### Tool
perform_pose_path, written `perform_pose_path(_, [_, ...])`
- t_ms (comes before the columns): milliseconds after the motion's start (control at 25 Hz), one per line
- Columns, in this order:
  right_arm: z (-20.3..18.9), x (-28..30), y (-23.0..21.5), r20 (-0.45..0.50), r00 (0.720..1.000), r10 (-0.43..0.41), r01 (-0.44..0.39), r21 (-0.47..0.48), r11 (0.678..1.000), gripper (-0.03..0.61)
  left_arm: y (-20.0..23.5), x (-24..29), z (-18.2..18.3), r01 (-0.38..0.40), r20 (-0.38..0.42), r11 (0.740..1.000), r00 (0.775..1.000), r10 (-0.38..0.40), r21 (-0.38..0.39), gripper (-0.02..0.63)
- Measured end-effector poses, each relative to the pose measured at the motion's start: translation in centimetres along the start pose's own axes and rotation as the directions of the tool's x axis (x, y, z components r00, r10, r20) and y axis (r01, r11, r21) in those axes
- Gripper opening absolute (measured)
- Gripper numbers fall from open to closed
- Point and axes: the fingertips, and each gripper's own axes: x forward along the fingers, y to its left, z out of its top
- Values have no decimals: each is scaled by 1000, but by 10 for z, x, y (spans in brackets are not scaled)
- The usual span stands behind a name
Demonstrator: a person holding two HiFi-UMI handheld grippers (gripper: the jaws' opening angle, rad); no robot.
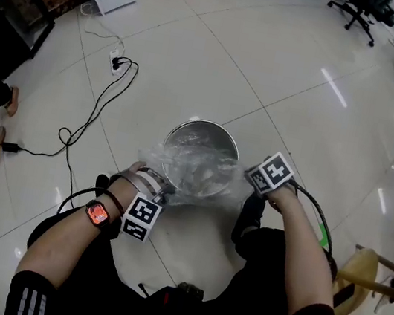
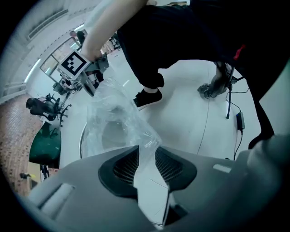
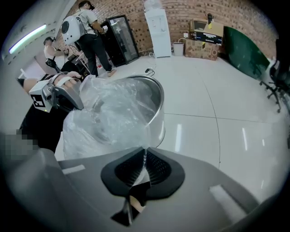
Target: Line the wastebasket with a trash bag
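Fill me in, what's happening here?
A person is lining the metal wastebasket with a clear trash bag, one gripper per hand. The right gripper is shut on the bag's edge. The left gripper has film between its jaws, which stand apart. The bag is bunched at the near rim, not yet spread.

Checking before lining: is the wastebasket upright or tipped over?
Upright: the wastebasket stands on the floor, its round mouth facing up toward the head view.

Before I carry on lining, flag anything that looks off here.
The trash bag lies bunched over the wastebasket's near rim, leaving the far rim bare. Only the right tool pinches it; the left tool's jaws stand apart around the film.
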Motion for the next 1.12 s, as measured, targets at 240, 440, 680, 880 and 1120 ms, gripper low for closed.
perform_pose_path(240, [-22,22,-27,25,997,-75,73,73,995,31,-35,16,-17,56,-40,998,998,-57,-10,126])
perform_pose_path(440, [-24,40,-32,59,995,-84,78,89,993,71,-48,36,-42,99,-94,993,990,-105,-65,145])
perform_pose_path(680, [-9,36,-32,104,991,-88,76,110,991,89,-44,16,-64,218,-24,922,971,-238,-319,150])
perform_pose_path(880, [-8,37,-32,115,990,-78,65,117,991,101,-21,-23,-82,310,166,741,950,-264,-595,150])
perform_pose_path(1120, [-6,37,-31,142,988,-61,41,138,990,104,-28,-54,-117,393,220,588,912,-345,-707,184])
